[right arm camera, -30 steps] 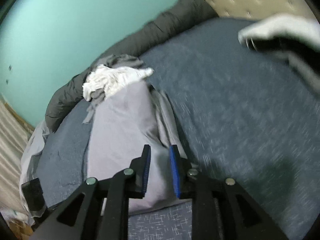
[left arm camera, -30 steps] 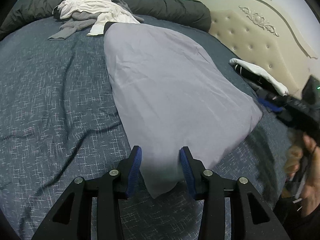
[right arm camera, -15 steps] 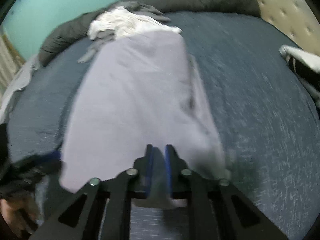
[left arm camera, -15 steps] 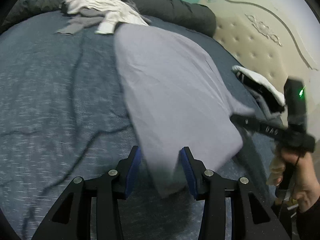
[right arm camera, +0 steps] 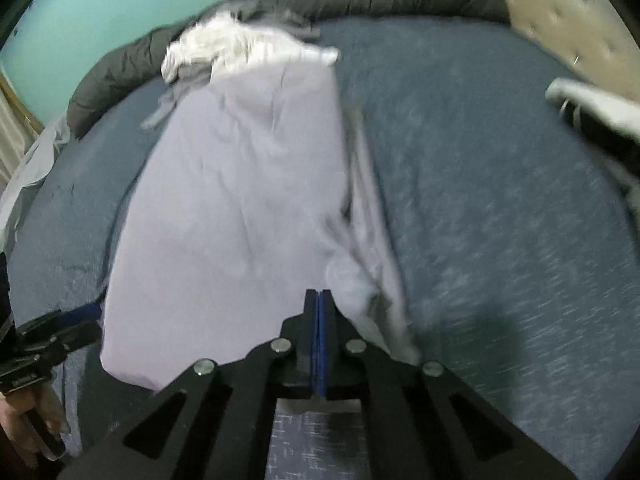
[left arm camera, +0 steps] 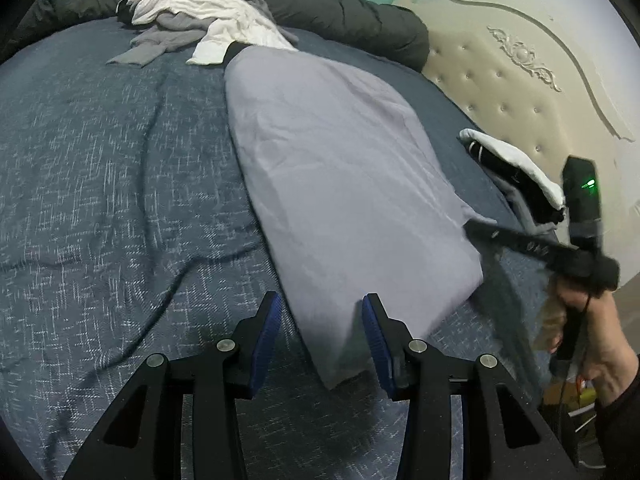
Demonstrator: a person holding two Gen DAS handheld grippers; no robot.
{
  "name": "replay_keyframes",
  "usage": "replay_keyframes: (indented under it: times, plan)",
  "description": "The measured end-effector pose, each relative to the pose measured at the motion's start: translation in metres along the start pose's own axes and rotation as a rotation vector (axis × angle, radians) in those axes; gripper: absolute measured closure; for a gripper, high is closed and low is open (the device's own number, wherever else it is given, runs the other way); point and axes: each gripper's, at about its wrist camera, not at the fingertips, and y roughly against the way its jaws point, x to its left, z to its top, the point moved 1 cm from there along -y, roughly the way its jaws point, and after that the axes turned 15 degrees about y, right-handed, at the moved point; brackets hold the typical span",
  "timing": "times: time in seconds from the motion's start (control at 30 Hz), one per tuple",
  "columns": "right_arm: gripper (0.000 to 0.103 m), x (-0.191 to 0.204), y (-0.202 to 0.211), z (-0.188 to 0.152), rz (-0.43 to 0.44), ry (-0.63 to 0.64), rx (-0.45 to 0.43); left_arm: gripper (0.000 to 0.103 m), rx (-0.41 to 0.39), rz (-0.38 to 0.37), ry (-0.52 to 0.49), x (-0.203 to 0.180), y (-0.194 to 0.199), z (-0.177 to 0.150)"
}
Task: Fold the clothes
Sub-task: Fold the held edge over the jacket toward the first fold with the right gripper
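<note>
Laid out long and flat on the bed [left arm camera: 100, 200], a pale lavender garment [left arm camera: 340, 184], lightly creased, its narrow near corner poking between the pads of the left tool [left arm camera: 322, 338]. Pads apart there, released, not pressing the cloth. Over at the garment's other near corner, right tool [right arm camera: 319, 320] clenched tight, blue pads together on a pinch of the lavender edge, a loose fold trailing just to its right. Far beyond both tools, a rumpled pile of white and grey clothes [left arm camera: 200, 20].
</note>
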Motion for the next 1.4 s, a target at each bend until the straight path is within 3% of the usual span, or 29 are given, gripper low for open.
replay_keyframes:
  times: [0.07,0.37,0.57,0.8,1.1,1.23,1.4]
  plan:
    - [0.103,-0.002,0.008,0.002,0.007,0.003,-0.02,0.057,-0.004,-0.009,-0.022,-0.006,0.001,0.0]
    - [0.103,0.004,-0.027,-0.024,-0.023,0.121,0.086,0.054,0.043,0.045,-0.056,-0.007,-0.024,-0.011]
    - [0.103,-0.001,-0.032,-0.016,-0.007,0.111,0.138,0.054,0.049,0.062,-0.061,-0.007,-0.03,-0.015]
    - [0.103,-0.003,0.008,0.021,0.025,0.065,0.01,0.054,-0.047,0.059,-0.081,-0.016,-0.005,-0.002]
    - [0.103,-0.002,-0.046,-0.006,0.009,0.115,0.126,0.054,0.021,0.061,-0.087,-0.011,-0.037,-0.01]
    - [0.103,-0.005,-0.04,-0.002,0.023,0.092,0.13,0.054,0.027,0.048,-0.074,-0.009,-0.037,-0.007]
    - [0.103,-0.012,-0.006,0.044,0.036,0.091,0.003,0.054,0.026,0.039,-0.06,-0.007,-0.035,-0.007]
